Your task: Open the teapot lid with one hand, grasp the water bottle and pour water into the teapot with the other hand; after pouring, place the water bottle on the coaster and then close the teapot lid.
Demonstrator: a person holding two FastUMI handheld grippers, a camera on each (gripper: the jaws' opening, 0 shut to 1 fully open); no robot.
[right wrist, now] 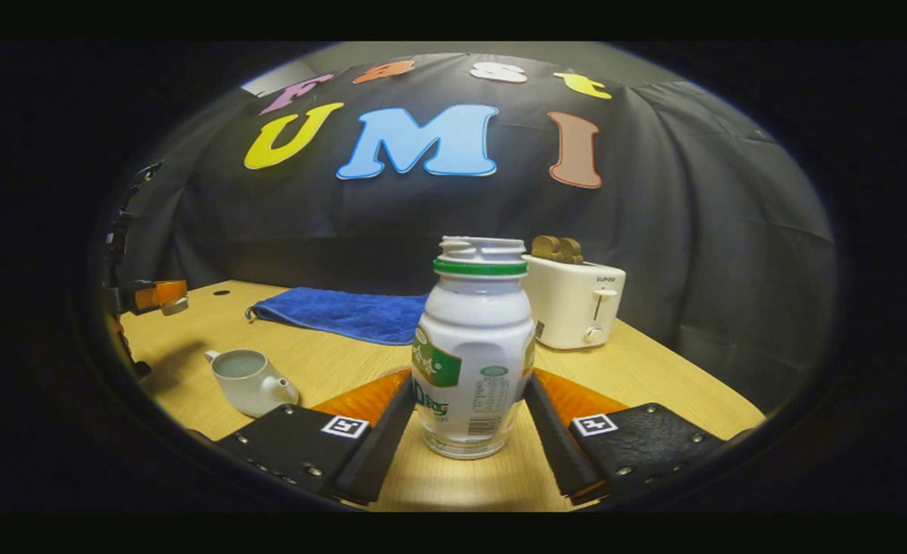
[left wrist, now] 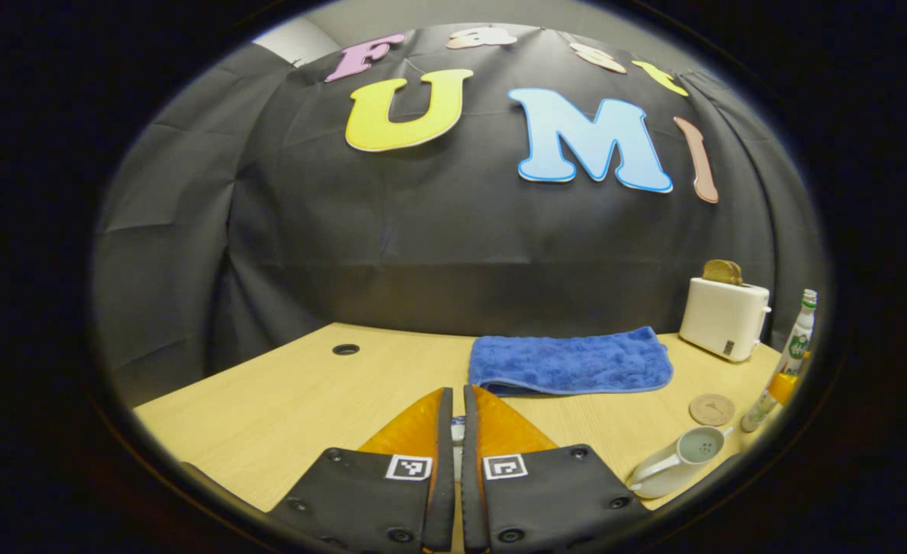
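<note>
Two grippers are in use over a wooden table [right wrist: 638, 369]. The left gripper [left wrist: 455, 392] has its fingers drawn almost together, with a small pale piece pinched in the narrow gap; this appears to be the lid [left wrist: 458, 431], though little of it is visible. In the right gripper view the same gripper is seen raised at the far left with a whitish piece at its tip.

The teapot [left wrist: 680, 462] stands uncovered on the table, its strainer holes exposed. The coaster [left wrist: 711, 409] lies bare just behind it.

The right gripper [right wrist: 472, 377] is closed around the bottle [right wrist: 472, 346], one finger against each lower side. The bottle is upright with no cap, and its base appears to rest on the table. In the left gripper view it stands just beside the coaster, not on it.

A blue towel [left wrist: 568, 363] and a toaster [right wrist: 572, 304] holding bread lie further back
</note>
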